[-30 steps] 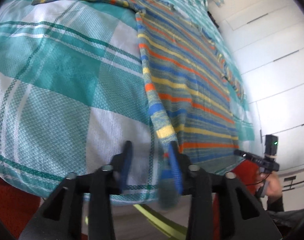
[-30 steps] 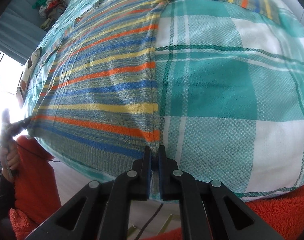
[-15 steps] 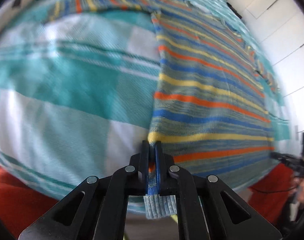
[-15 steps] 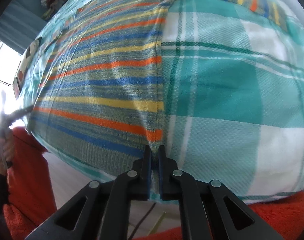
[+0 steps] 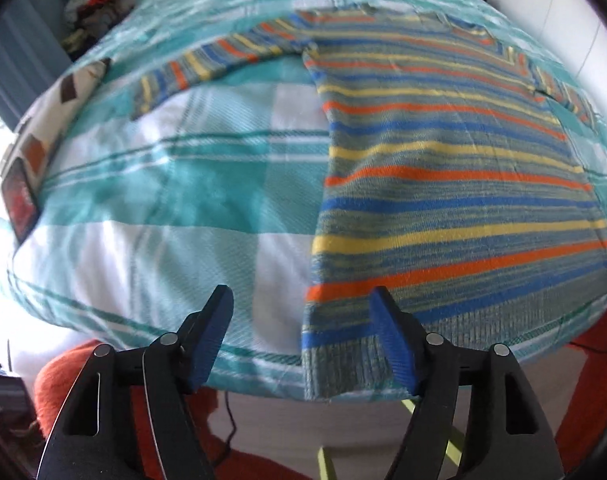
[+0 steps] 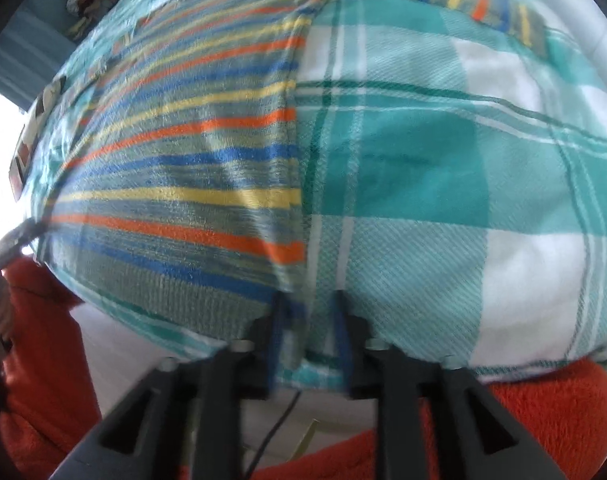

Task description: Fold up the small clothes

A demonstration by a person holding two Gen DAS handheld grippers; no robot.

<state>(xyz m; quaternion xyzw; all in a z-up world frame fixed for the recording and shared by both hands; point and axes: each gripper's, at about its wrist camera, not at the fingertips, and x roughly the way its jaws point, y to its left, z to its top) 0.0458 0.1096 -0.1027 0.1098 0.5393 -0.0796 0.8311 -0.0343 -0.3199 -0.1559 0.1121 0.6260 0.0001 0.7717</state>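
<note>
Left tongs (image 5: 301,334) opening, releasing sweater (image 5: 443,200) hem corner | right tongs (image 6: 308,334) opening, letting go opposite corner | laying flat on bed (image 5: 163,208), readying fold.

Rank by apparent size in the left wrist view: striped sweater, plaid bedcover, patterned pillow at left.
1. plaid bedcover
2. striped sweater
3. patterned pillow, though it lies at the distorted edge.

Black left tool (image 5: 301,324), blue pads (image 5: 211,344), silver screws
</note>
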